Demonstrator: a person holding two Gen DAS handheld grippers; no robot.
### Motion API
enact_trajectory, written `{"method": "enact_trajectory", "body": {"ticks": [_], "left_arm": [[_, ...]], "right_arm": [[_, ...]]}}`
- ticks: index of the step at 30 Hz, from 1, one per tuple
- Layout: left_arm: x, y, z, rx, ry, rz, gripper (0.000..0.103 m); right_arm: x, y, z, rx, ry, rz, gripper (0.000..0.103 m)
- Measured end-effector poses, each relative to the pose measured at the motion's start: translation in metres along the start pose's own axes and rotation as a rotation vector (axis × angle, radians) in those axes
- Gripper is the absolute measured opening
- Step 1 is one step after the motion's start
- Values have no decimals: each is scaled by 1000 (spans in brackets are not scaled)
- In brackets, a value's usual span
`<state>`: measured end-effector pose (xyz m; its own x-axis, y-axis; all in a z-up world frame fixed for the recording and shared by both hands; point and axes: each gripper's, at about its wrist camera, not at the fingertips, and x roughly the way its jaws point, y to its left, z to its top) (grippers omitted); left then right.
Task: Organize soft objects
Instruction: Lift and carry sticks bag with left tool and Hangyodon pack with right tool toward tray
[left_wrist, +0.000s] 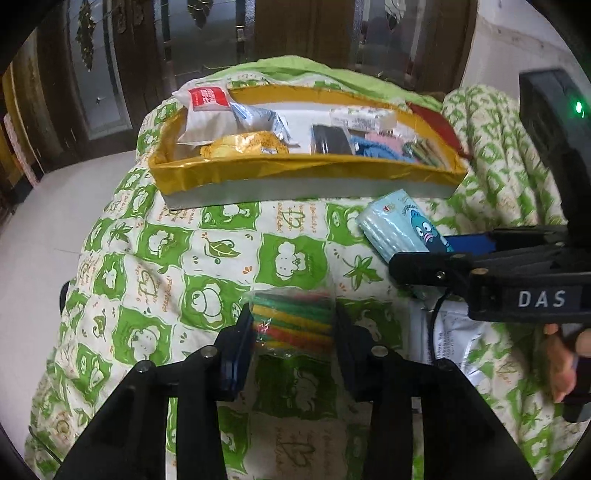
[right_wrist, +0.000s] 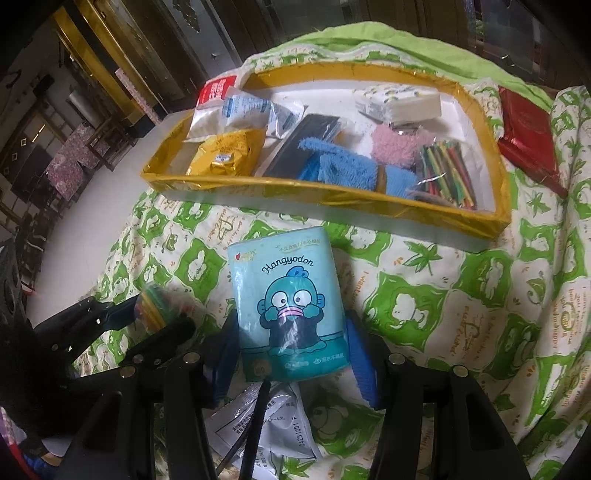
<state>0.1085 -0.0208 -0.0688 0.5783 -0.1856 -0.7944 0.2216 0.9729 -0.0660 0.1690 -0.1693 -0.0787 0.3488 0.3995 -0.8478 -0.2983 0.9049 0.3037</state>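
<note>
A: Tissue pack (right_wrist: 290, 306), pale blue with a cartoon fish face and the word Hangyodon, sits between the two blue pads of the right gripper (right_wrist: 291, 354); both pads lie against its sides, so the tongs are clamped on it; its lower end rests over a white printed sachet (right_wrist: 266, 424) just behind the fingertips.

B: And the left gripper (left_wrist: 293, 332)?

A: Its fingers are drawn in on a clear bag of coloured strips (left_wrist: 291, 321), red, yellow and green; the left pad (left_wrist: 240, 343) touches the bag's edge, the right pad looks to touch it too, though the plastic blurs the line; the bag lies on the green-and-white quilt (left_wrist: 184, 266).

B: Where is the box from there?

A: Straight ahead of both tongs, well beyond the fingertips; a shallow tray with a gold foil rim (right_wrist: 332, 195); inside, from left to right of the right gripper's view: a gold packet (right_wrist: 221, 155), a white pouch with a red label (right_wrist: 216, 94), a dark flat pack (right_wrist: 303, 144), blue fluffy cloth (right_wrist: 343, 166), a pink fluffy piece (right_wrist: 395, 144), a second bag of coloured sticks (right_wrist: 447, 166); a pack of white tissues (right_wrist: 402, 101) lies at the far side.

B: Anything beside the tray?

A: A red foil packet (right_wrist: 528, 140) on the quilt, right of the rim; from the left gripper's view, the right gripper enters from the right, a hand (left_wrist: 561, 365) below it.
</note>
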Motion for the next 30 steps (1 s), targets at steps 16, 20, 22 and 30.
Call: {"method": "enact_trajectory", "body": {"ticks": [16, 20, 22, 30], "left_arm": [[-16, 10, 1, -68, -43, -31, 39], [-16, 12, 1, -80, -45, -33, 39], [-16, 12, 2, -82, -45, -33, 39], [-18, 13, 2, -90, -52, -34, 39]], "right_arm": [[-15, -1, 0, -7, -58, -12, 59], [-19, -3, 1, 3, -72, -10, 59], [-20, -5, 2, 10, -76, -9, 59], [-25, -11, 4, 34, -91, -4, 59]]}}
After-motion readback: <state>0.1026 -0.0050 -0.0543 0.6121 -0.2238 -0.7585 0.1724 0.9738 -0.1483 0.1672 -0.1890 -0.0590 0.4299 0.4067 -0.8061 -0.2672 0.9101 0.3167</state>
